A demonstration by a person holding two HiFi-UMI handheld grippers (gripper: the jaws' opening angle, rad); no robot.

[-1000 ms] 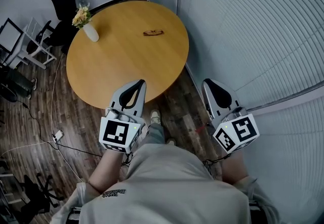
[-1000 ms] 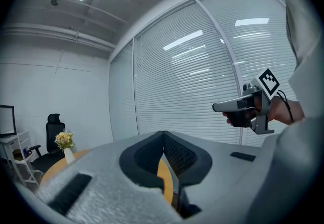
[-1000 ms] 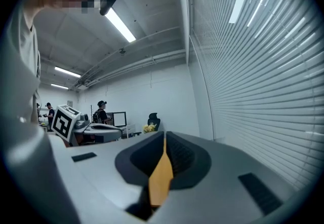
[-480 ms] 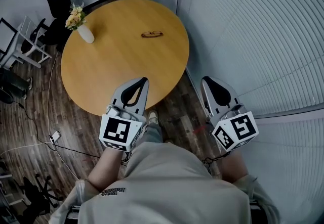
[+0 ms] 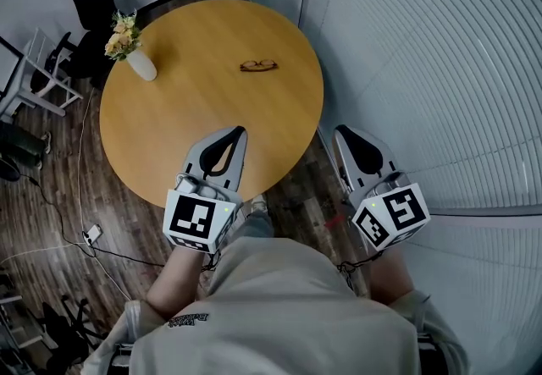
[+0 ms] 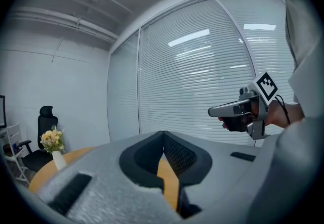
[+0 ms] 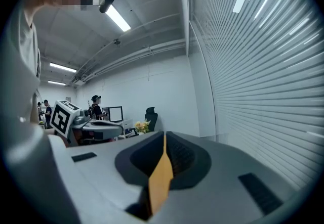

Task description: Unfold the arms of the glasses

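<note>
The left tongs and the right tongs are both held closed, jaws pressed together with nothing between them. The left tongs are held over the near edge of the round wooden table, the right tongs just beside it, above the floor. The glasses are seen lying on the table's far part, well apart from both. A vase of flowers is set near the far left rim.

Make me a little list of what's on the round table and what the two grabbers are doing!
table: round, wooden
glasses: lying on the table's far part, away from both grippers
vase: white, holds flowers, near the table's left edge
left gripper: shut, empty, over the table's near edge
right gripper: shut, empty, over the floor beside the table
</note>
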